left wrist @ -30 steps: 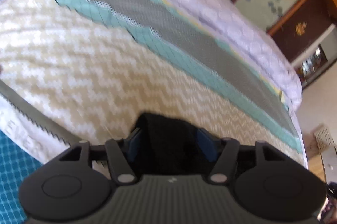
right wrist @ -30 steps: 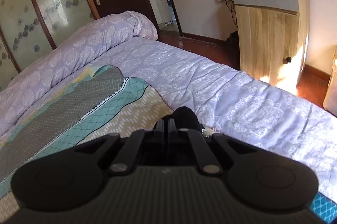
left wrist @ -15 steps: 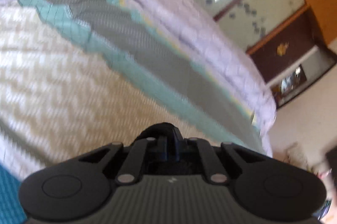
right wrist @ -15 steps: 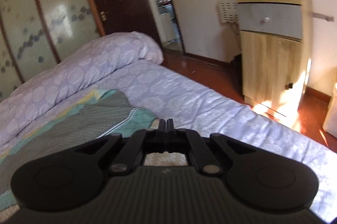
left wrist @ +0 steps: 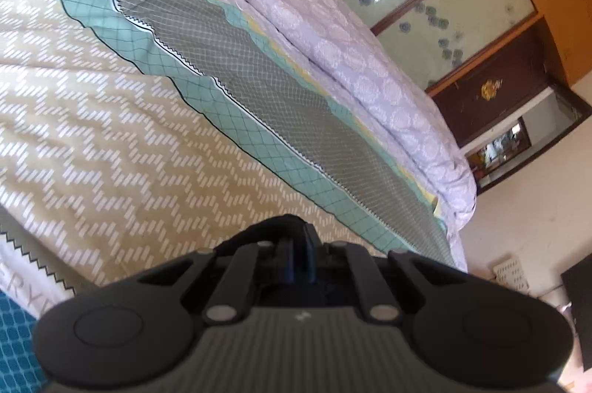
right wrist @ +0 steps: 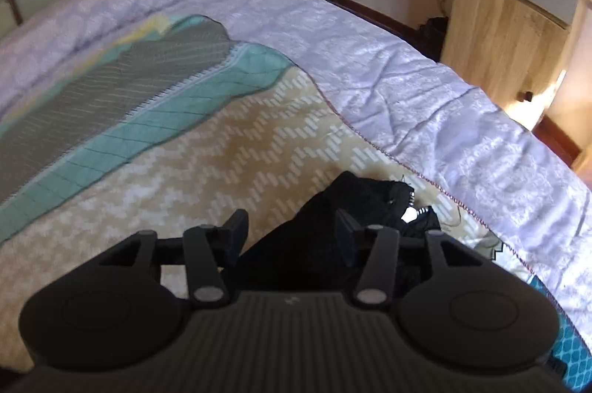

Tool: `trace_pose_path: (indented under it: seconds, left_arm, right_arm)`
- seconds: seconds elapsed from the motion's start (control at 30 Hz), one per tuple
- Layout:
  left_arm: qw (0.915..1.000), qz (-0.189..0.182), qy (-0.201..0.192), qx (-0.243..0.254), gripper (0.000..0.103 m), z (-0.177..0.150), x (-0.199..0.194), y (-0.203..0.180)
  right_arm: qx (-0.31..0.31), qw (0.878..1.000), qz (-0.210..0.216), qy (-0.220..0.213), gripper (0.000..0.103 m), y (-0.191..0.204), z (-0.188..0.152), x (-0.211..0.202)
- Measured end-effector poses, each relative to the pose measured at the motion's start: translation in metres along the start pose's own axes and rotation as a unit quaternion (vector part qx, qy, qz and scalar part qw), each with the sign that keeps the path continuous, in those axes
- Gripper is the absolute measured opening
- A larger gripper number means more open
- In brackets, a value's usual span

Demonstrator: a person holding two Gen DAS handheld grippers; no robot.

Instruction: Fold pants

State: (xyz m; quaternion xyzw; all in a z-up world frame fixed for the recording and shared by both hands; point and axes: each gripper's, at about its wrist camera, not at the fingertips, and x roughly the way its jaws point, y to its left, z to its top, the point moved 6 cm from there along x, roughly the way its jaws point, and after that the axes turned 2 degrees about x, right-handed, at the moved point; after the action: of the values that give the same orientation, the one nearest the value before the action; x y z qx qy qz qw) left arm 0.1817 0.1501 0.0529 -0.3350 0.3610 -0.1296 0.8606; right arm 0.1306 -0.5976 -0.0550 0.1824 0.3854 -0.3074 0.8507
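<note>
Right gripper (right wrist: pixel 290 237) (just opening) straddles pants (right wrist: pixel 355 197).

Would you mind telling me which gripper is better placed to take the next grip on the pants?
Right, probably. The right gripper has just been opening, with the black pants between its jaws, unpressed. The left gripper is already shut on dark cloth.

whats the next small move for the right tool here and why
Probably close the right tool on the black pants. Its jaws have just been opening and now stand apart with the fabric between them, not pinched. The left tool is already shut on dark cloth, so both ends would then be held for the fold.
</note>
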Motion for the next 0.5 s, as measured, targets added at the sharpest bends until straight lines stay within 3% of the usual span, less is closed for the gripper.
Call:
trace_pose_path:
  seconds: [0.03,0.1,0.2,0.3,0.4,0.5]
  left_arm:
    - [1.0,0.0,-0.003,0.0,0.006,0.0,-0.003,0.0]
    - [0.9999,0.0,-0.011,0.0,0.006,0.002,-0.01,0.0]
    - [0.9998,-0.004,-0.02,-0.006,0.006,0.008,-0.018,0.001]
    - [0.9997,-0.006,-0.022,-0.007,0.006,0.016,-0.016,0.002]
    - [0.9992,-0.021,-0.029,-0.015,0.006,0.028,-0.011,0.001]
    - [0.9985,-0.018,-0.051,-0.01,0.006,0.045,0.004,-0.003]
  right_arm:
    - [0.002,1.0,-0.006,0.013,0.053,0.001,-0.002,0.011]
    - [-0.008,0.999,-0.035,0.037,0.028,-0.007,-0.012,0.033]
    - [-0.003,1.0,-0.021,0.011,0.008,-0.011,-0.013,0.019]
    - [0.049,0.997,0.027,-0.054,0.007,-0.023,0.007,-0.019]
    - [0.106,0.981,0.091,-0.138,0.007,-0.029,0.044,-0.059]
    - [0.125,0.97,0.091,-0.187,0.009,-0.014,0.083,-0.067]
